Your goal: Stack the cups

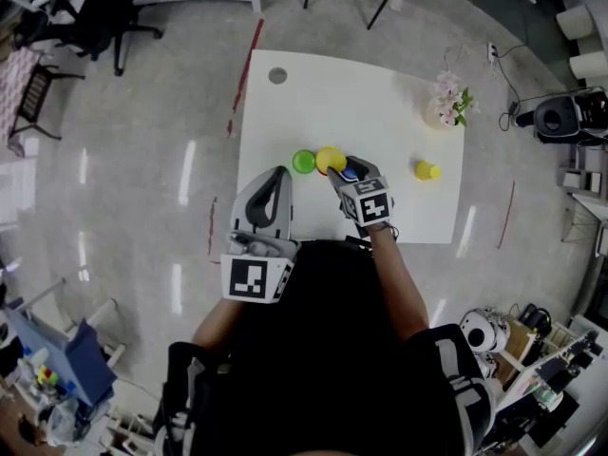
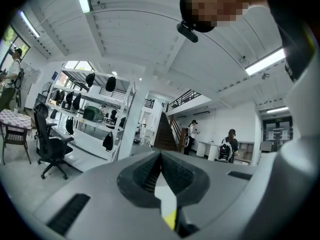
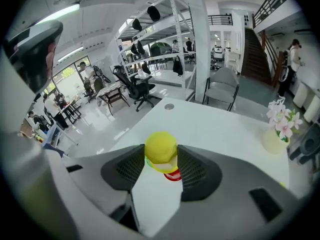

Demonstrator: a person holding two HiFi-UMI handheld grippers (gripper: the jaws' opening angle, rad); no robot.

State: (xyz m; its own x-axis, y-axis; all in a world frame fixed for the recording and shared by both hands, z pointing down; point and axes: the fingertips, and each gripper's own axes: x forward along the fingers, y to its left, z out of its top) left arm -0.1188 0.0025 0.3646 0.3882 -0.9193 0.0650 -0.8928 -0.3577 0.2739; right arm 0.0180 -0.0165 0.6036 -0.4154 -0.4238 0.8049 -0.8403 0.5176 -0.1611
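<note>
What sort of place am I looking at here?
Likely an open lab or workshop: rolling office chairs, metal shelves hung with bags, and a staircase.

We've got the left gripper (image 1: 277, 175) held out level, close in front of our body on the left, its jaws pressed together with nothing between them. The right gripper (image 1: 342, 167) reaches further forward on a bare, outstretched forearm (image 1: 397, 272) and tips steeply downward, its marker cube (image 1: 370, 205) facing up at us. Its jaws stand wide and the pads (image 3: 192, 171) clamp either side of a yellow cup (image 3: 161, 145).
</note>
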